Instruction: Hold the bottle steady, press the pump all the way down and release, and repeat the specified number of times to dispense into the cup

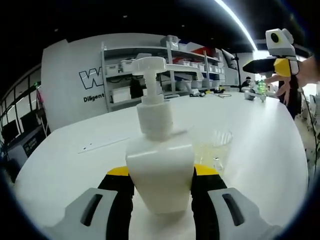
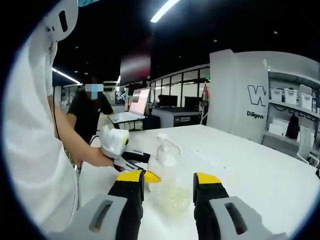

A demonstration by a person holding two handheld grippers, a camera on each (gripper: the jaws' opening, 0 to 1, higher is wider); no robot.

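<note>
A white pump bottle (image 1: 160, 170) stands on the white table (image 1: 75, 170), with my left gripper (image 1: 161, 172) shut on its body. Its pump head (image 1: 155, 65) is up, and the spout points right, over a clear cup (image 1: 220, 145) holding a little yellowish liquid. My right gripper (image 1: 280, 52) hangs in the air far to the upper right, held by a hand. In the right gripper view, my right gripper (image 2: 170, 180) is open with nothing in its jaws. Beyond it are the bottle (image 2: 165, 160), the cup (image 2: 172, 200), and the left gripper (image 2: 145, 167) in a hand.
Grey shelving (image 1: 165, 70) with white bins lines the wall behind the table. Small items (image 1: 257, 92) sit at the table's far end. A person in white (image 2: 30, 150) stands close on the left, and another in black (image 2: 92, 112) stands behind by a laptop (image 2: 132, 110).
</note>
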